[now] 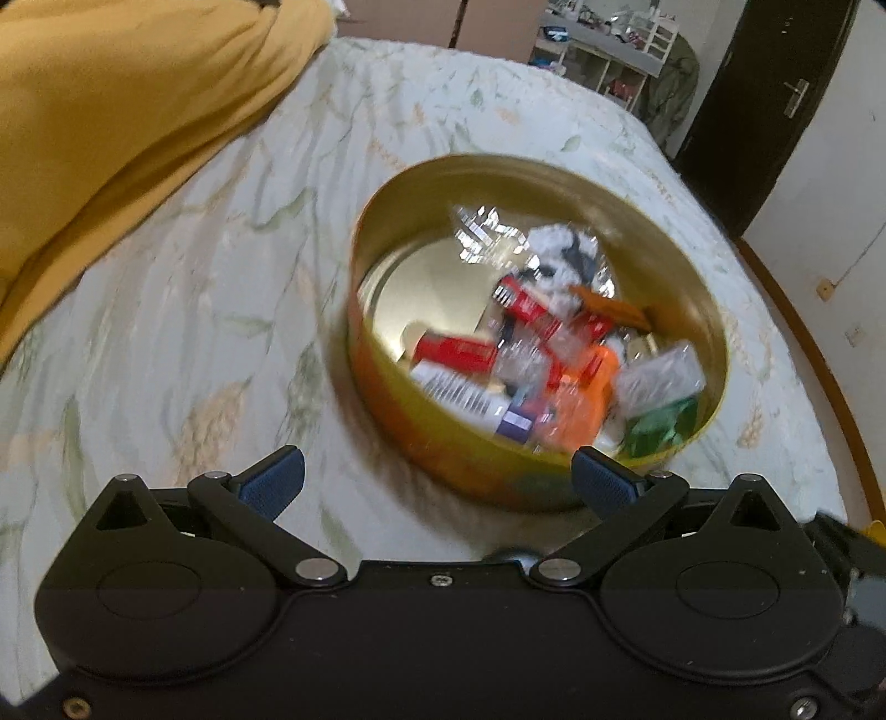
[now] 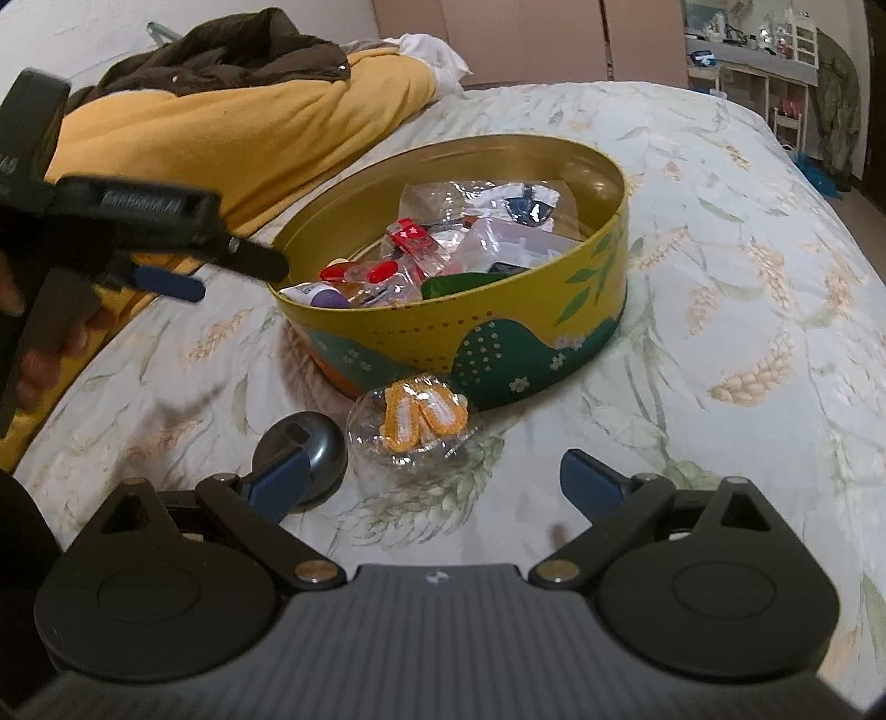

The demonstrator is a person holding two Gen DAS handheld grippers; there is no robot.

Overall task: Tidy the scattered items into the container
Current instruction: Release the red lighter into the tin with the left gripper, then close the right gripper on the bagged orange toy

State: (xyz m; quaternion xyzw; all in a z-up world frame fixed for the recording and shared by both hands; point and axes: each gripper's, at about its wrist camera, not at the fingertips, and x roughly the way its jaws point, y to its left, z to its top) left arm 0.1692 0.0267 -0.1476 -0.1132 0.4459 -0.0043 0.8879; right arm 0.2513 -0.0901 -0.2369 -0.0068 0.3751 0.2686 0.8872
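A round tin [image 1: 681, 271] with a gold inside stands on the bed and holds several small packets [image 1: 531, 354]. In the right wrist view its outside wall [image 2: 498, 332] is yellow and green with leaves. My left gripper [image 1: 443, 476] is open and empty, hovering by the tin's near wall; it also shows as the left gripper [image 2: 238, 277] at the tin's left rim, held by a hand [image 2: 50, 354]. In front of the tin lie a clear packet of orange hair clips [image 2: 415, 421] and a dark round object [image 2: 321, 443]. My right gripper [image 2: 434, 482] is open just short of the packet.
A yellow blanket [image 2: 249, 122] with a brown jacket [image 2: 232, 50] on it is heaped to the left of the tin. The flowered bedspread [image 2: 720, 277] stretches right. The bed's wooden edge [image 1: 803, 332], a dark door [image 1: 775, 111] and shelves [image 1: 620, 50] lie beyond.
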